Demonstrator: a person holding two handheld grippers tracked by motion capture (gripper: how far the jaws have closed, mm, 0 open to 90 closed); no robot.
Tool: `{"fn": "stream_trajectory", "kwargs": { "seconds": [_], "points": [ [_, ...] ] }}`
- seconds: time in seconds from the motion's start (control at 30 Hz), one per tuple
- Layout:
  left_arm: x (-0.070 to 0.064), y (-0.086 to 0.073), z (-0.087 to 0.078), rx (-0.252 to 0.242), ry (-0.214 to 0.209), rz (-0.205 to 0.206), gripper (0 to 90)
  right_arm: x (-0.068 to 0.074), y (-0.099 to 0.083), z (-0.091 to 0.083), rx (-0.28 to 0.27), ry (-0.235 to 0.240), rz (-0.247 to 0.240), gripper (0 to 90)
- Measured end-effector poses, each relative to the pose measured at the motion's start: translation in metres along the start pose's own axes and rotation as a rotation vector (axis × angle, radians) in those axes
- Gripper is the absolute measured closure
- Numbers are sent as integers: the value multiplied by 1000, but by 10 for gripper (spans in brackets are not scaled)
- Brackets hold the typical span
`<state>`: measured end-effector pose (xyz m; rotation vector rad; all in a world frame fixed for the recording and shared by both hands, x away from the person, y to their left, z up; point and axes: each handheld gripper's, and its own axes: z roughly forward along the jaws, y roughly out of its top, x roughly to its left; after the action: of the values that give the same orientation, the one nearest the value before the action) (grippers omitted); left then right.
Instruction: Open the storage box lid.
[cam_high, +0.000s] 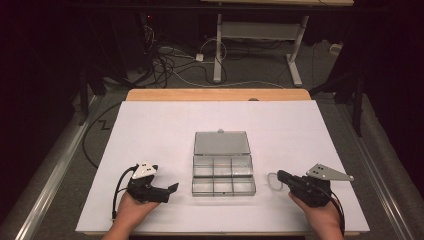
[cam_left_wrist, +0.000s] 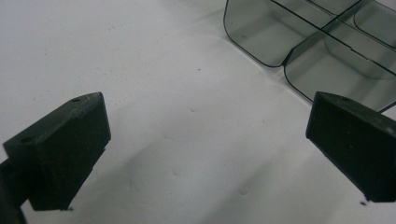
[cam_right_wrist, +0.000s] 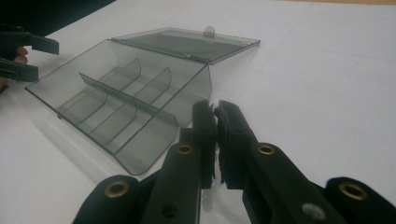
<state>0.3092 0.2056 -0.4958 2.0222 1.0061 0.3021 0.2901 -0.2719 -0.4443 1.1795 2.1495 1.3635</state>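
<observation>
Smoky clear plastic organizer box (cam_high: 223, 172) sits mid-desk (cam_high: 150, 125) with lid already open and 6 compartments empty, so filling remains: left claw (cam_high: 170, 189) is spread nearby, right claw (cam_high: 281, 176) is pinching a thin wire loop (cam_high: 272, 181).

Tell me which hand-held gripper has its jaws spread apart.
The left hand-held gripper, left of the clear box: its jaws stand wide apart. The right hand-held gripper has its jaws pressed together.

I see the white rectangular table sheet (cam_high: 150, 150) evenly lit from overhead against dim surroundings; soft shadows, and my near black gripper jaws look blurred.
</observation>
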Motion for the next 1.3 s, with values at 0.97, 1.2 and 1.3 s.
{"fn": "stream_trajectory", "kwargs": {
  "seconds": [0.97, 1.2, 1.3],
  "points": [
    [0, 0, 0, 0, -3, -2, 0, 7, 18, -9, -62, 18, -11, 880],
    [0, 0, 0, 0, -3, -3, 0, 13, 23, -7, -73, 32, -25, 880],
    [0, 0, 0, -1, -3, -3, 0, 15, 26, -5, -77, 40, -30, 880]
  ]
}}
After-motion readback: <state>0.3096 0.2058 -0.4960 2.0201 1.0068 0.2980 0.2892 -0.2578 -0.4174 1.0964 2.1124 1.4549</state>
